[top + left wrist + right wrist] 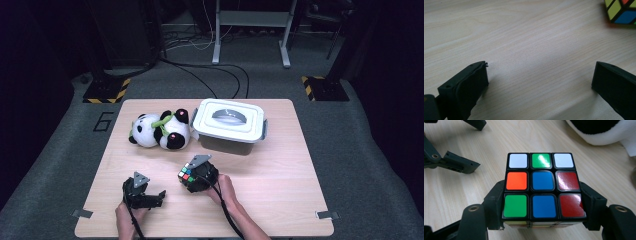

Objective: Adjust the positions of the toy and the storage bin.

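A Rubik's cube point(185, 175) sits between the jaws of my right gripper point(191, 178), just above the wooden table's middle front. In the right gripper view the cube point(541, 187) shows white, green, orange, blue and red squares, and both black jaws of my right gripper point(541, 195) press on its sides. To its left, my left gripper point(158, 196) rests low over the table with its jaws wide apart. In the left gripper view nothing lies between the jaws of the left gripper point(541, 67), and a corner of the cube point(621, 11) shows at the top right.
A panda plush point(160, 131) lies at the back left of the wooden table point(280, 200). Beside it to the right stands a white lidded box point(229, 125). Cables and stand legs lie on the floor beyond the table's far edge.
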